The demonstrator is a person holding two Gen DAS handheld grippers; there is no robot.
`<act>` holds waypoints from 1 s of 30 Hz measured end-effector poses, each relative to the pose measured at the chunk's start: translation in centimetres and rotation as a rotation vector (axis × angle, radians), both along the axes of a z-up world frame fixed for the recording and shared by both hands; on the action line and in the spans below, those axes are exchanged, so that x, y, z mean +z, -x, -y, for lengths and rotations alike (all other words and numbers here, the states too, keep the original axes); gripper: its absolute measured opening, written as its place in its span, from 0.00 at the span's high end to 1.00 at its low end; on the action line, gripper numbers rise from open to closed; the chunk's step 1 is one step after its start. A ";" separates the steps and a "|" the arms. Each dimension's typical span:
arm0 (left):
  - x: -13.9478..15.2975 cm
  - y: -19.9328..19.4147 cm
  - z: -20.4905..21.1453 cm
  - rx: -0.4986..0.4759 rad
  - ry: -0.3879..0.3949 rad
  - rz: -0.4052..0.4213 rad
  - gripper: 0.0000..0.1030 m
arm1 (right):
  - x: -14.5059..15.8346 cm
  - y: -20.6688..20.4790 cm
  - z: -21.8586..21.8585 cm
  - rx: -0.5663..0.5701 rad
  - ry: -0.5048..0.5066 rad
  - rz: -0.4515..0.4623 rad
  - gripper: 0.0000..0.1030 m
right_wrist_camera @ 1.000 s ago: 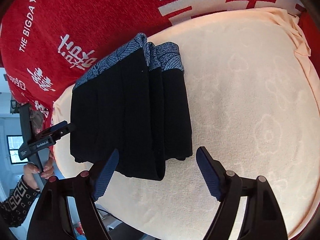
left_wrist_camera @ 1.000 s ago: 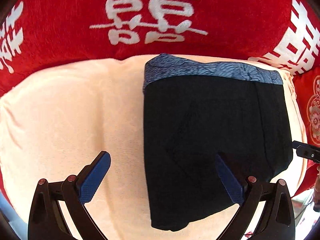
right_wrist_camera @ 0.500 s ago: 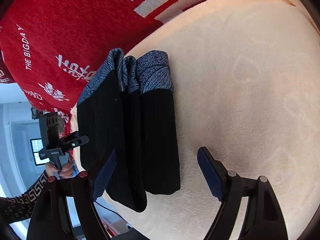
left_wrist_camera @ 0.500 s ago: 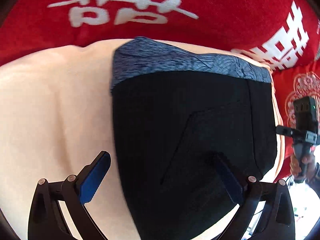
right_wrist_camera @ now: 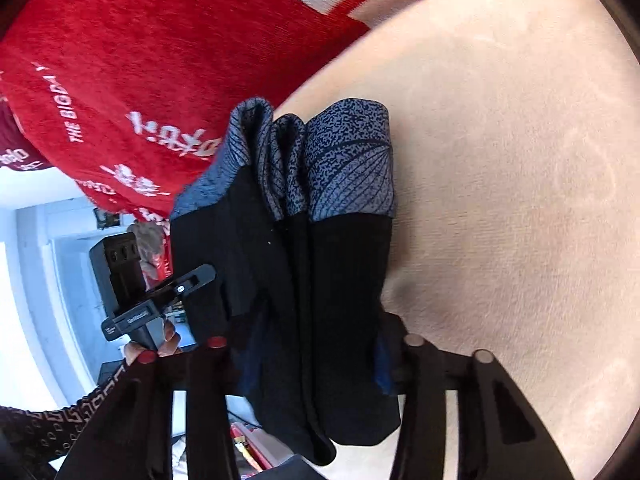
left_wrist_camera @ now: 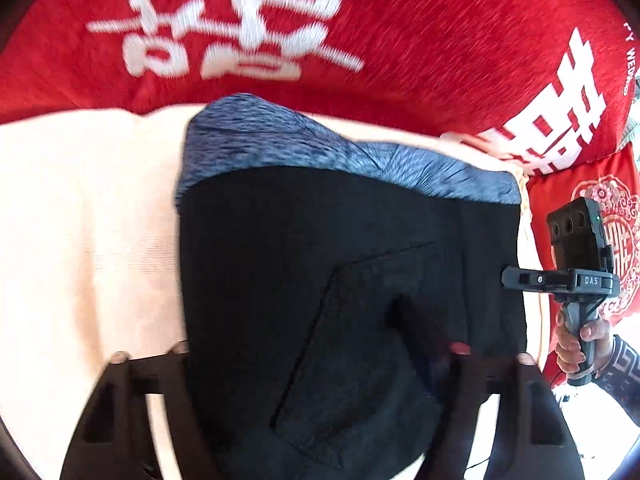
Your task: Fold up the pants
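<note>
The folded black pants (left_wrist_camera: 320, 280) with a blue patterned waistband (left_wrist_camera: 320, 156) lie on a cream cushion (left_wrist_camera: 88, 220). My left gripper (left_wrist_camera: 304, 360) has its fingers on either side of the near end of the pants; cloth covers the left pad, and I cannot tell the grip. In the right wrist view the pants (right_wrist_camera: 312, 280) show as stacked layers with the waistband (right_wrist_camera: 344, 168) at the far end. My right gripper (right_wrist_camera: 312, 364) straddles the near end, its fingers pressed against the cloth on both sides.
A red blanket with white characters (left_wrist_camera: 280, 40) lies behind the cushion, also in the right wrist view (right_wrist_camera: 140, 60). The other hand-held gripper shows at the right edge (left_wrist_camera: 576, 276) and at the left (right_wrist_camera: 156, 300). The cushion (right_wrist_camera: 520, 200) stretches to the right.
Both grippers have moved forward onto the near ends of the pants. Their fingers were wide open in front of the cloth before and now sit around it, closer together.
</note>
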State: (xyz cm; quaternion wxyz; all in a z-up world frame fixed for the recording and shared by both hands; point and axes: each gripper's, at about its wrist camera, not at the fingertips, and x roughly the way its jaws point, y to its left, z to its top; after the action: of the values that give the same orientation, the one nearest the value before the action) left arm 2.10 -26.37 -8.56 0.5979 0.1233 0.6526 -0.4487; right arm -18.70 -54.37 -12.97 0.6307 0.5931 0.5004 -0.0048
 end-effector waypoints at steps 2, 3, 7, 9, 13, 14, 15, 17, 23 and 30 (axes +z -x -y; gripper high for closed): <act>1.5 0.4 -0.3 0.013 0.005 0.020 0.41 | 1.4 -0.2 -0.2 0.008 -0.017 0.037 0.61; 2.1 0.7 -0.5 0.014 0.007 0.029 0.42 | 1.9 -0.3 -0.4 0.016 -0.018 0.045 0.61; 4.8 2.1 -2.3 0.026 -0.006 0.060 0.42 | 3.9 0.1 -2.2 0.024 -0.061 0.083 0.61; 5.7 2.7 -3.3 0.038 -0.005 0.059 0.42 | 4.5 0.8 -3.1 0.022 -0.080 0.091 0.61; 6.5 4.5 -6.2 0.046 -0.026 0.069 0.41 | 5.1 1.9 -5.8 0.017 -0.104 0.098 0.61; 6.2 4.8 -6.9 0.051 -0.038 0.070 0.40 | 4.8 2.5 -6.4 0.024 -0.096 0.088 0.61; 5.7 5.0 -7.4 0.058 -0.055 0.078 0.33 | 4.4 2.7 -6.9 0.030 -0.085 0.071 0.61; 3.5 5.5 -8.5 0.074 -0.128 0.121 0.27 | 2.5 3.2 -8.2 0.033 -0.067 -0.011 0.55; 2.7 4.6 -10.9 0.163 -0.159 0.176 0.13 | 3.0 4.1 -8.8 -0.043 0.069 -0.142 0.35; 6.9 3.9 -10.5 0.173 -0.117 0.264 0.14 | 9.2 3.7 -8.3 -0.077 0.278 -0.145 0.69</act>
State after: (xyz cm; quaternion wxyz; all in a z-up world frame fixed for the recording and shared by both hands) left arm -1.83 -15.83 -1.62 0.7068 0.1591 0.6016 -0.3366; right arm -22.44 -46.11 -3.78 0.6681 0.5169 0.5163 -0.1409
